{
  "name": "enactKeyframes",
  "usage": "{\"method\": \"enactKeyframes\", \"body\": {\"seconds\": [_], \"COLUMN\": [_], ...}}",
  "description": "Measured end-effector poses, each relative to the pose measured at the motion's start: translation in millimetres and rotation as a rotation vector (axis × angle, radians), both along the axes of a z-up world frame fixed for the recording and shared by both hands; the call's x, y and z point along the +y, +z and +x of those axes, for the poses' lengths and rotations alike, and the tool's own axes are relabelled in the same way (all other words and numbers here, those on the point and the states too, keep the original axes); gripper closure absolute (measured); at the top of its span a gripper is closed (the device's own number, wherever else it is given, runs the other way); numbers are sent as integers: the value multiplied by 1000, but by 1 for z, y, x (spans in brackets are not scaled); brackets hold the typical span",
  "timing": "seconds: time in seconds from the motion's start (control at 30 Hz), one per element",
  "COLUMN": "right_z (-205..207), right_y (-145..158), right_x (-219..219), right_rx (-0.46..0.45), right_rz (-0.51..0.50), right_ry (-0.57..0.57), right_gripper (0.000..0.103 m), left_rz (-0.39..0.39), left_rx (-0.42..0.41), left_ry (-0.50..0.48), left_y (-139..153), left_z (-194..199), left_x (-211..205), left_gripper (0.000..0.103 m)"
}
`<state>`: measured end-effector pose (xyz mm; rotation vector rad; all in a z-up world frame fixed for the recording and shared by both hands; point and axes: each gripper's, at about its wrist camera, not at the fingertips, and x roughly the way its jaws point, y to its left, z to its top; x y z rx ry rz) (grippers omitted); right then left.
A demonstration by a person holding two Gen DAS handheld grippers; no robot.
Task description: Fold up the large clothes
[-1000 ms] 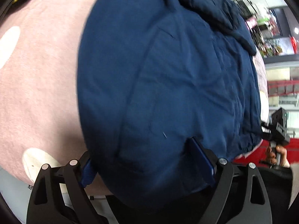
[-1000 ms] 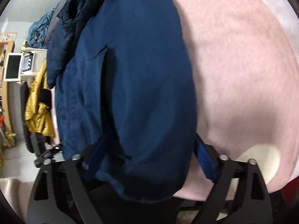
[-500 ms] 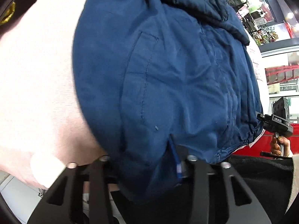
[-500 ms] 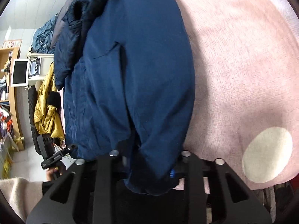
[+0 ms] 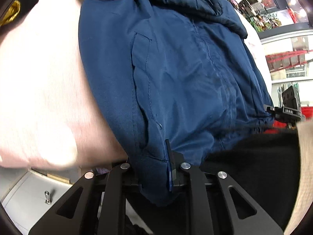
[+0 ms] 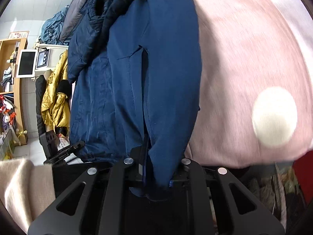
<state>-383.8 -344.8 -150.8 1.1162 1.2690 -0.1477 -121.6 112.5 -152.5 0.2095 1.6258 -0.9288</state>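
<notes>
A navy blue jacket [image 5: 185, 68] lies spread on a pink cloth with cream dots [image 5: 39, 78]. My left gripper [image 5: 148, 160] is closing on the jacket's near hem; fabric bunches between its pads and hangs down over them. In the right wrist view the same jacket [image 6: 146, 78] runs away from me, and my right gripper [image 6: 159, 166] is closing on the other near corner, with a fold of cloth pinched between its fingers. Each gripper shows in the other's view: the right one [image 5: 289, 109] at the hem's far right, the left one [image 6: 58, 148] at the far left.
The pink cloth [image 6: 244, 58] stretches wide to the right of the jacket. More dark garments are heaped at the jacket's far end [image 6: 82, 25]. A gold jacket [image 6: 54, 98] hangs by a wooden shelf [image 6: 11, 78]. A person's beige sleeve [image 6: 19, 186] is at the lower left.
Both grippers went from wide open around the hem to closed on it. Both have lifted, pulling the jacket's near edge up off the pink cloth.
</notes>
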Motion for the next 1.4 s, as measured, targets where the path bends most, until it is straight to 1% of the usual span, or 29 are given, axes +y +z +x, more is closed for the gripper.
{"method": "enactKeyframes", "body": {"seconds": [0.1,0.2,0.27,0.33,0.37,0.47,0.57,0.67,0.7,0.9,1.03,1.13,1.27,1.4], "right_z": [-16,-22,-15,-3,3,22,44,71,79,119,141,164,189,211], "right_y": [0,-4,-5,-4,-1,6,18,36,42,62,68,70,69,62], "right_x": [4,5,3,3,5,4,-6,-28,-36,-83,-116,-128,-143,-158], "right_rx": [30,45,57,52,46,0,-74,-174,-197,-292,-350,-340,-331,-311], "right_rz": [25,59,46,36,32,40,47,42,30,1,41,1,-6,-3], "right_ry": [2,-21,-8,10,21,41,31,-28,-39,-138,-270,-268,-290,-323], "right_gripper": [88,88,88,88,88,88,88,88,88,88,88,88,88,87], "left_rz": [13,22,22,-5,-21,-85,-130,-169,-175,-230,-280,-240,-220,-191], "left_rx": [26,40,30,7,-3,-41,-80,-129,-143,-227,-260,-328,-351,-368], "left_ry": [11,35,34,43,49,99,125,144,144,194,256,250,269,272], "left_y": [-3,-7,-3,9,14,33,47,62,66,87,98,103,105,106], "left_z": [-2,9,23,39,45,77,105,133,131,175,207,225,244,260], "left_x": [4,-1,-3,-13,-11,-20,-32,-46,-50,-61,-73,-96,-120,-138], "left_gripper": [87,87,87,87,87,87,87,87,87,86,86,86,86,86]}}
